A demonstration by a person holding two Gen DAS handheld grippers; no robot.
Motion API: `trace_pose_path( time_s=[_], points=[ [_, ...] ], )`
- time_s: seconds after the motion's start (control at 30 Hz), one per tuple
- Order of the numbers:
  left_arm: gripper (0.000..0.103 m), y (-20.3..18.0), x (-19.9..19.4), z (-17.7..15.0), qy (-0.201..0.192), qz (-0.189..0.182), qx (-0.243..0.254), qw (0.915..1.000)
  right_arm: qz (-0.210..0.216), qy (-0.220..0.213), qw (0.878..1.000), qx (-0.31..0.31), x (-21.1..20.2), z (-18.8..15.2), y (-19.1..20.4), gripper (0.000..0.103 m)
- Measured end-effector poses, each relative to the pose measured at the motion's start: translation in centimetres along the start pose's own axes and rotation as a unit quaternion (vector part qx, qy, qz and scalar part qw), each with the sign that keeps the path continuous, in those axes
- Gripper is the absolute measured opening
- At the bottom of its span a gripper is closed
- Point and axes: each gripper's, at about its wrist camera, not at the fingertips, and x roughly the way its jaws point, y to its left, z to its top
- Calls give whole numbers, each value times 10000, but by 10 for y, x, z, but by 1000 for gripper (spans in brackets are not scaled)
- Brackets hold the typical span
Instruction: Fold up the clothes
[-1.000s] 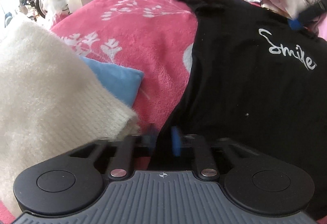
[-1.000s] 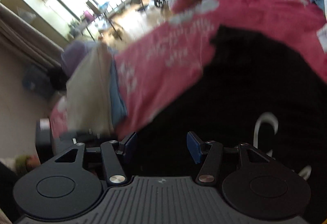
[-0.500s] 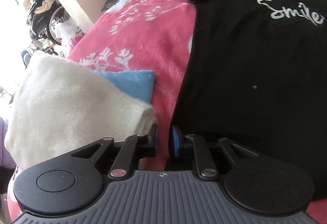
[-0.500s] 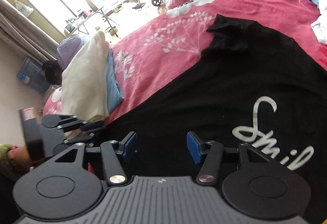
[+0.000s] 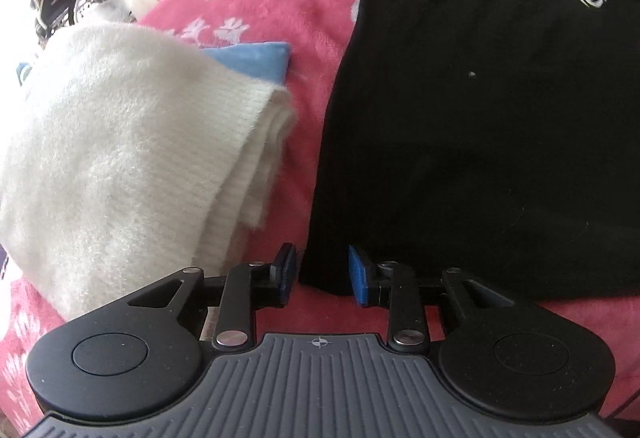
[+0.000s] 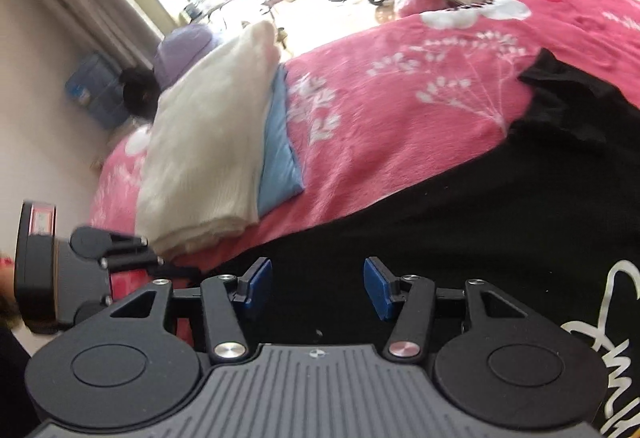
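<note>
While a cream knit [image 5: 120,142] and blue cloth [image 5: 256,60] lie folded, the black shirt [image 5: 480,138] lies flat; left gripper [image 5: 322,270] narrowly parted at its corner, right gripper [image 6: 316,288] wide, both empty.

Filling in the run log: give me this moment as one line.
task: fold clothes | left hand-held gripper: open at black T-shirt hem corner | right hand-held gripper: open over shirt | fold: not started

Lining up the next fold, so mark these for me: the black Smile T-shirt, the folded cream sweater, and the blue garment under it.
black Smile T-shirt [image 5: 480,142]: left wrist view, plain front panel.
folded cream sweater [image 5: 120,142]: left wrist view, fuzzy top layer.
blue garment [image 6: 278,154]: right wrist view, exposed strip beside the sweater.
</note>
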Motion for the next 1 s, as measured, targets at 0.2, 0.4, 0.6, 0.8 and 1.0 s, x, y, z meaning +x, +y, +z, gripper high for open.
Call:
trace_pose_path(
  time_s=[0.2,0.4,0.6,0.8,1.0],
  points=[
    [5,6,-6,-8,145,75,-27,9999,2,10,10000,-22,-5,-10,2,55],
    [6,7,-10,-14,309,312,102,9990,26,30,10000,60,-4,-17,0,55],
    [12,13,-19,-22,409,617,277,9969,-199,63,9997,150,-7,-27,-11,55],
    [20,30,-43,10,-69,295,-197,9993,-546,-248,9967,546,-22,-24,-43,55],
    [30,39,-27,98,-1203,-524,-818,9880,-1134,-941,9854,849,-45,2,-80,55]
  ],
)
